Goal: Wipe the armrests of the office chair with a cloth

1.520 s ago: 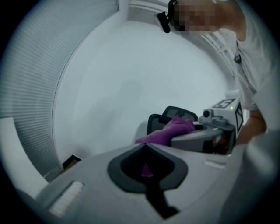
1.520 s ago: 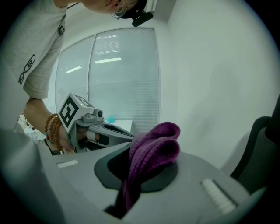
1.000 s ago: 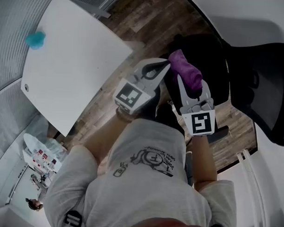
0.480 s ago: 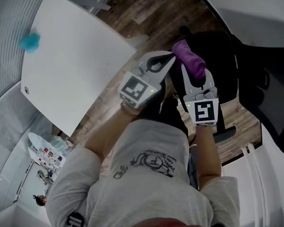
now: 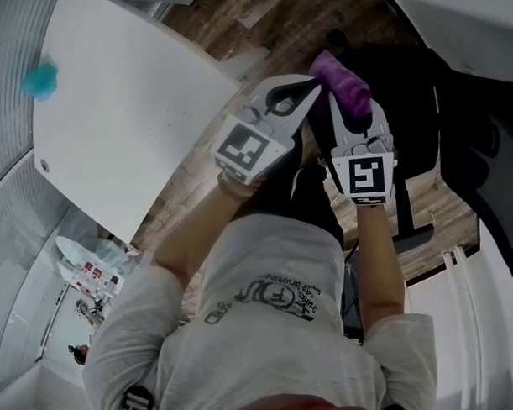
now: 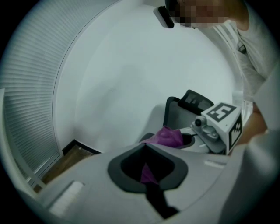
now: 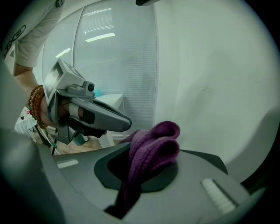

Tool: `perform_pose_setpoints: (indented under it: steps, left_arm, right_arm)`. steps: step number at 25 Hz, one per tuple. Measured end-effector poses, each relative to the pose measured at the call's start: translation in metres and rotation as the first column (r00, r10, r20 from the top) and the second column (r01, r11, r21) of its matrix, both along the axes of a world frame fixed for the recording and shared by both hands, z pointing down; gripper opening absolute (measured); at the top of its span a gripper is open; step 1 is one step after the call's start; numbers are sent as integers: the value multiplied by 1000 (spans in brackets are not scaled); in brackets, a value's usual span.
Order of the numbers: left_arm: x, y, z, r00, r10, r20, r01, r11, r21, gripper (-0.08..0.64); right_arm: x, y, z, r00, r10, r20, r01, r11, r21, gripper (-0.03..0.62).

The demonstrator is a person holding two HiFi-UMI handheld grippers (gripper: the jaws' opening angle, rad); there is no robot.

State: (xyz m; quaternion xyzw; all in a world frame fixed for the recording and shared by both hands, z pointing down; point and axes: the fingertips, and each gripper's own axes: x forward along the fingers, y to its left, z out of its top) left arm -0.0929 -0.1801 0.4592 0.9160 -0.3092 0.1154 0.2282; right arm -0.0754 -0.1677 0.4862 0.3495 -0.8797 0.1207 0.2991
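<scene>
Head view looks steeply down over shoulders; both gripper views look close along jaws, sharing cloth (image 5: 344,89) at 1 o'clock.

Purple cloth (image 5: 343,87), black chair (image 5: 408,87), white table (image 5: 133,128) bearing a teal object (image 5: 38,80), brown wood-grain floor (image 5: 288,29).

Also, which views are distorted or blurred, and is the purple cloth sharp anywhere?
Both gripper views: fisheye, black corners, blinds bowed. Right gripper view: purple cloth fairly sharp, glare streaks on glass. Left gripper view: mosaic patch on top, foreground soft. Head view: dim, office chair almost black.
</scene>
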Motion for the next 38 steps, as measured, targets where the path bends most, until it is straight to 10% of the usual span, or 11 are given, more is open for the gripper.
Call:
perform_pose_setpoints:
  steps: [38]
  left_arm:
    - [26,-4,7,999,49,8,-49,999,-5,0]
  right_arm:
    - [139,-64,36,938,55,-341,-31,997,75,26]
